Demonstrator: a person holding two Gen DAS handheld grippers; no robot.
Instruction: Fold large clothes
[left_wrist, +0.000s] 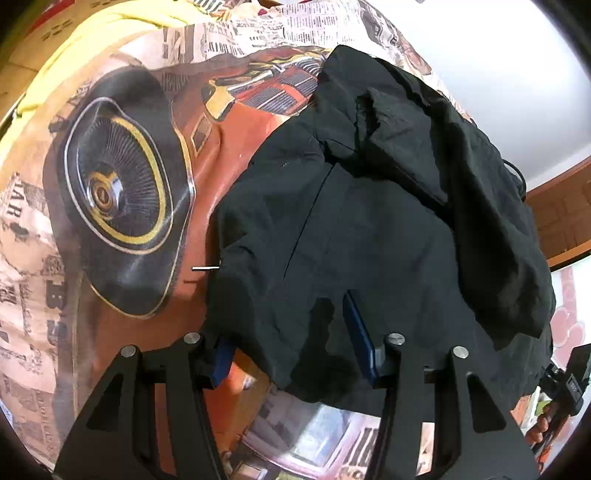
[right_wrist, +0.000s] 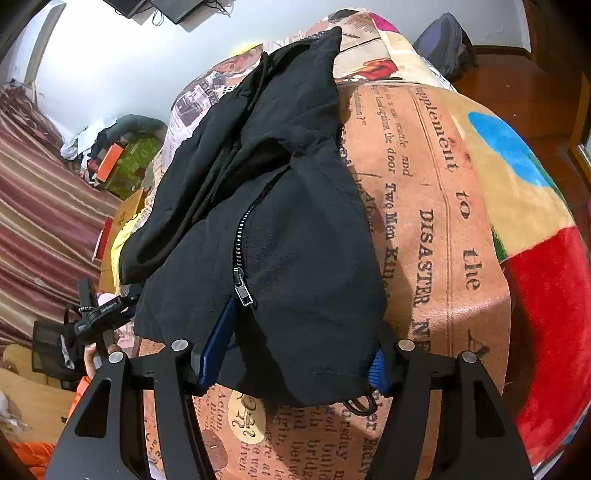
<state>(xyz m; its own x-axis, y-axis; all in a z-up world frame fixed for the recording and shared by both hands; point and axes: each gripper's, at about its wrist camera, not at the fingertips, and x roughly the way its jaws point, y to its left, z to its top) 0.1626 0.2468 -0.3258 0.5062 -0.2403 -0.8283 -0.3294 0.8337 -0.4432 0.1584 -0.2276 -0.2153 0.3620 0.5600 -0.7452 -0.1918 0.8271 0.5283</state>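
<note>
Jacket (right_wrist: 295, 206) hem between right gripper (right_wrist: 291, 362) jaws, bedspread (right_wrist: 443, 221) beside

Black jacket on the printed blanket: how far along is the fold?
Done: the black jacket lies bunched on the printed blanket, zipper partly closed, a sleeve or flap already thrown over the body. In hand: the left gripper and right gripper each straddle the near hem. Left: it is still lumpy and uneven, so flattening and the final folds remain.
</note>
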